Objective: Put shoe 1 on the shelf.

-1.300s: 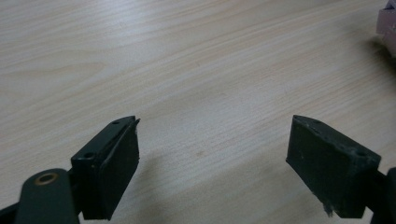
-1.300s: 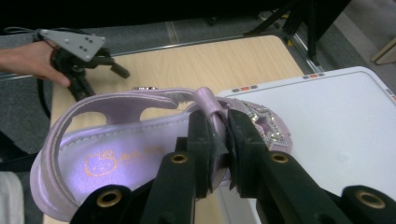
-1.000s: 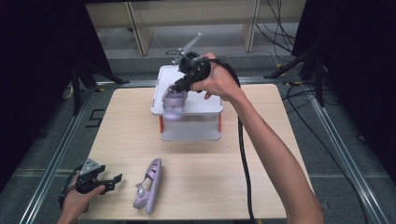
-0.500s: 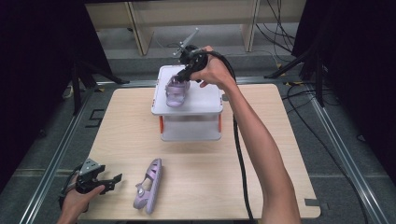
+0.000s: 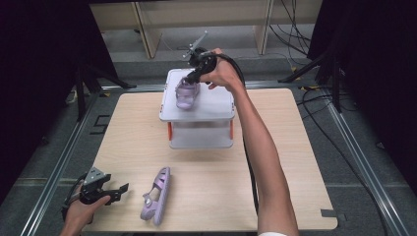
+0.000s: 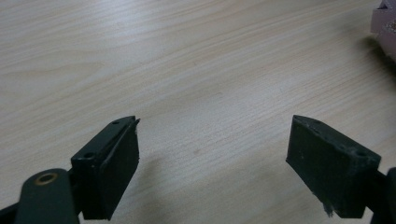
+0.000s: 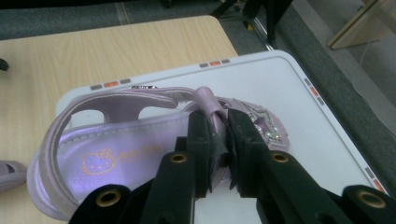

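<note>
Purple sandal (image 5: 186, 93) sits on top of the white box (image 5: 206, 110) at the desk's (image 5: 295, 147) far side, its strap pinched between the right gripper's (image 5: 193, 77) nearly closed jaws. Second sandal (image 5: 156, 194) lies near the left gripper (image 5: 120, 189), whose jaws stand wide apart, holding nothing; in the left gripper view that sandal is cut off at the edge.

one lilac sandal (image 5: 186, 93) sits upright on the white stand's top (image 5: 216, 105), far centre. its mate (image 5: 156, 194) lies tipped on its side, near left on the table.

Lilac sandal (image 7: 140, 140) with gold print; white stand (image 5: 216, 105), orange tabs; pale wood-grain table (image 5: 295, 162).
</note>
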### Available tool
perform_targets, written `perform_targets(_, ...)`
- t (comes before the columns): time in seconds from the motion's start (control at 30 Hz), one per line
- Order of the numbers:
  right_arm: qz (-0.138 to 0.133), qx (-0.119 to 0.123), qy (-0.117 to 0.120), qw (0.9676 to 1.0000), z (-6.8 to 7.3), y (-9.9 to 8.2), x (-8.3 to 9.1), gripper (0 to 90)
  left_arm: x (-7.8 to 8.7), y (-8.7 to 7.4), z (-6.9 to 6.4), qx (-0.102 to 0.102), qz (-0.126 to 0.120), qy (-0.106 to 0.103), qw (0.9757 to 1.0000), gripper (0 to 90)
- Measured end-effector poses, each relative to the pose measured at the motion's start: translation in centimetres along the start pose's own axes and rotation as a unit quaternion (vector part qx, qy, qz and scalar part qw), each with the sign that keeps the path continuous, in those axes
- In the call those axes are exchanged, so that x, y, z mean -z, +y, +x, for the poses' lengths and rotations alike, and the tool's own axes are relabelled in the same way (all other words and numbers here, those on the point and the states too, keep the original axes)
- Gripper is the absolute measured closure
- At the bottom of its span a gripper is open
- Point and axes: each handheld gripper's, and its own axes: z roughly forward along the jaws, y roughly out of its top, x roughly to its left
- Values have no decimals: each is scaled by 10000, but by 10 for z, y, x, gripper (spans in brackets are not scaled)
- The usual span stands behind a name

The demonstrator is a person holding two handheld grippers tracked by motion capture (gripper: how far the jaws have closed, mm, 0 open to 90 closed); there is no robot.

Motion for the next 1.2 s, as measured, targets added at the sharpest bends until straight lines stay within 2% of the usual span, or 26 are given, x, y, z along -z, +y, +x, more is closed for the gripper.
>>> perform_targets(0.1, 24, -69, -23, 10000, -2, -4, -4, 799, 0, 0, 2, -76, 36, 25, 10000, 163)
perform_targets(0.13, -9, -68, -23, 10000, -1, -5, -4, 798, -1, 0, 1, -56, -39, -26, 10000, 163)
perform_targets(0.2, -28, -78, -27, 10000, -1, -7, -4, 792, 0, 0, 0, -21, 1, -3, 10000, 163)
perform_targets(0.27, -23, -191, -14, 9998, 0, -10, -4, 780, 0, 0, 0, -44, -20, -14, 10000, 163)
perform_targets(0.33, -10, -289, -16, 9996, 2, -13, -3, 768, -1, 1, 1, -127, -49, -60, 9999, 163)
perform_targets(0.37, -17, -260, -21, 9997, 1, -14, -3, 754, 0, 1, 2, -215, 70, 19, 9997, 163)
perform_targets(0.47, 16, -179, -71, 9998, 2, -16, -3, 730, 0, 0, -1, 1, -14, 13, 10000, 163)
perform_targets(0.5, 47, -257, -85, 9996, 3, -17, -2, 720, 0, 0, -1, -32, -9, -2, 10000, 163)
perform_targets(0.73, 178, -382, -196, 9989, 7, -19, -2, 629, -1, 0, 0, -13, -10, -3, 10000, 163)
perform_targets(0.77, 154, -401, -210, 9989, 8, -19, -2, 624, -1, 0, 0, -13, -7, -3, 10000, 163)
perform_targets(0.8, 120, -308, -242, 9992, 7, -19, -2, 609, -1, 0, -1, -5, -14, -12, 10000, 163)
perform_targets(0.83, 112, -442, -260, 9986, 9, -19, -1, 589, -1, 0, -1, 0, -9, 0, 10000, 163)
perform_targets(0.87, 69, -495, -253, 9984, 9, -19, 0, 575, -2, 1, 1, -128, -66, -80, 9999, 163)
perform_targets(0.93, 19, -513, -256, 9984, 12, -18, 4, 563, -1, 0, 0, -20, -9, -5, 10000, 163)
perform_targets(1.0, -40, -662, -263, 9975, 16, -17, 11, 539, -1, 0, 0, -29, 10, -11, 10000, 163)
perform_targets(1.03, -79, -660, -289, 9974, 18, -16, 16, 531, -1, 0, 0, -15, -8, -4, 10000, 163)
perform_targets(1.07, -175, -730, -316, 9967, 22, -15, 20, 523, -1, 0, 1, -95, -25, -49, 9999, 163)
perform_targets(1.17, -446, -773, -388, 9953, 32, -16, 34, 502, 0, 0, 0, 7, 1, 18, 10000, 163)
perform_targets(1.2, -471, -800, -399, 9949, 36, -17, 38, 493, 0, 0, 1, -43, 3, 11, 10000, 163)
